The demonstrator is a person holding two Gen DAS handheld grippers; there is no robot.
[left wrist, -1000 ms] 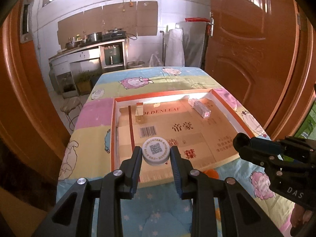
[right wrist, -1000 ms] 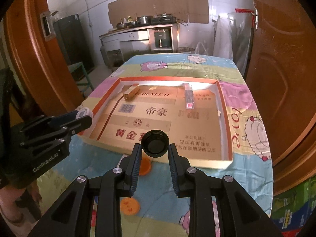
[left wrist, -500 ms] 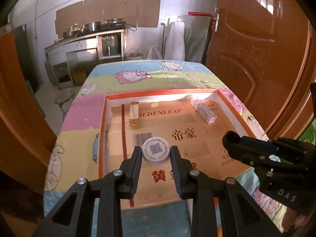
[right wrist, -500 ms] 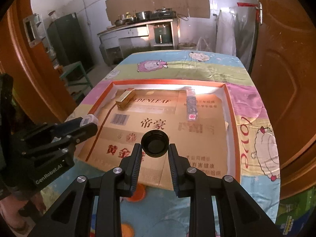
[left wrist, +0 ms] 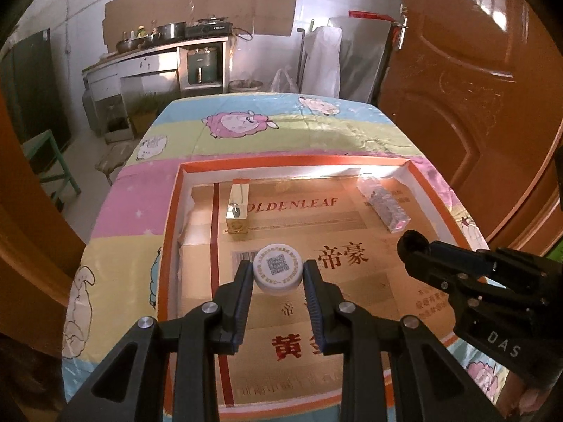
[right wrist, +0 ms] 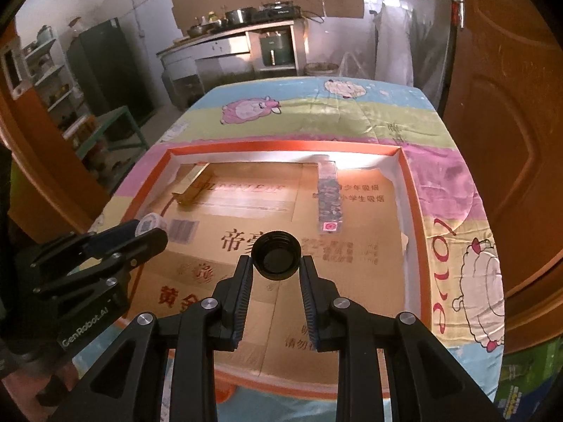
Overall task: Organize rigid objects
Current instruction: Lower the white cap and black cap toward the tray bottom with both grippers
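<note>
Caps – white cap [left wrist: 278,269] in left gripper [left wrist: 278,276], black cap [right wrist: 276,255] in right gripper [right wrist: 276,263] – pinched only at fingertips, could slip and roll across the tray [left wrist: 169,246]

Far back: kitchen counter [left wrist: 155,56] with pots [left wrist: 169,30] and stove [left wrist: 207,30]. Right: brown wooden door [left wrist: 468,81]. Left: green stool [left wrist: 45,161]. Far left: dark fridge [right wrist: 105,66].
</note>
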